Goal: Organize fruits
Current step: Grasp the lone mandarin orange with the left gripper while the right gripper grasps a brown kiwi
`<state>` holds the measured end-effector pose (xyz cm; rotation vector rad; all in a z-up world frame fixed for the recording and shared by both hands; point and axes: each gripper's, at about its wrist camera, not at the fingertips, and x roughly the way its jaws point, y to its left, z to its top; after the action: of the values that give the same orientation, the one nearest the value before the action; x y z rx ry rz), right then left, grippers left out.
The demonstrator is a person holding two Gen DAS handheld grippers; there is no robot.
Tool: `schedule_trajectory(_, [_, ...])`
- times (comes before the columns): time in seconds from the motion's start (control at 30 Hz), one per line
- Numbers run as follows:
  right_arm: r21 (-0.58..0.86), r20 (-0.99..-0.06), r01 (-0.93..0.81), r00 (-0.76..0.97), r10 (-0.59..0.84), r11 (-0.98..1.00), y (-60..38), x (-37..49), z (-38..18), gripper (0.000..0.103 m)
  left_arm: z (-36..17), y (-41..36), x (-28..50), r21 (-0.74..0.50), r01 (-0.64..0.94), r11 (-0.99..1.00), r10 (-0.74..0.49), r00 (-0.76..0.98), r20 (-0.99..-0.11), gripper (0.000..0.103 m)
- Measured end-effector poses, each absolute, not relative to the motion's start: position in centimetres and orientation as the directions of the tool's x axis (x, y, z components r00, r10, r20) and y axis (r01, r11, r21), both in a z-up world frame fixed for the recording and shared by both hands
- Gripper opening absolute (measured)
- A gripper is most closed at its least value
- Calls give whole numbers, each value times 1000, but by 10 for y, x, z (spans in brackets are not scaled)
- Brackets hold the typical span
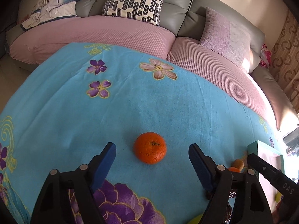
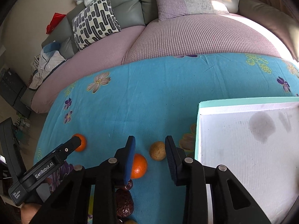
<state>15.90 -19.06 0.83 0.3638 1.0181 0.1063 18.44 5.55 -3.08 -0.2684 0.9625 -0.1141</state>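
In the left wrist view an orange tangerine [image 1: 150, 148] lies on the blue flowered cloth [image 1: 130, 102], just ahead of my open left gripper [image 1: 152, 149] and between its blue pads. The right gripper [image 2: 150, 143] is open too, hovering over a second tangerine [image 2: 139, 166] under its left pad and a tan round fruit [image 2: 157, 150] between the tips. Dark red dates [image 2: 124, 202] lie below it. A white tray with a mint rim [image 2: 243, 149] stands empty at the right. The first tangerine [image 2: 80, 142] shows behind the left gripper's tip in the right wrist view.
A grey sofa with pink seat covers [image 1: 115, 35] runs along the far edge of the cloth, with a patterned cushion [image 1: 136, 0], a lilac cushion [image 1: 226, 37] and folded clothes [image 1: 52, 9]. A curtain [image 1: 287, 59] hangs at the right.
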Motion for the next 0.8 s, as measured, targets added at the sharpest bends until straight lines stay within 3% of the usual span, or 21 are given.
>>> schedule_trajectory(0.17, [322, -847, 115, 479, 231, 940, -190, 163, -12, 27, -46, 58, 190, -302, -49, 952, -230, 537, -811, 74])
schedule_trajectory(0.33, [299, -846, 100, 489, 215, 949, -188, 161, -12, 25, -47, 61, 190, -326, -40, 945, -254, 540, -802, 42])
schedule_trajectory(0.8, [283, -780, 102, 603, 167, 954, -199, 116, 28, 25, -19, 54, 168, -307, -3, 952, -250, 573, -781, 41])
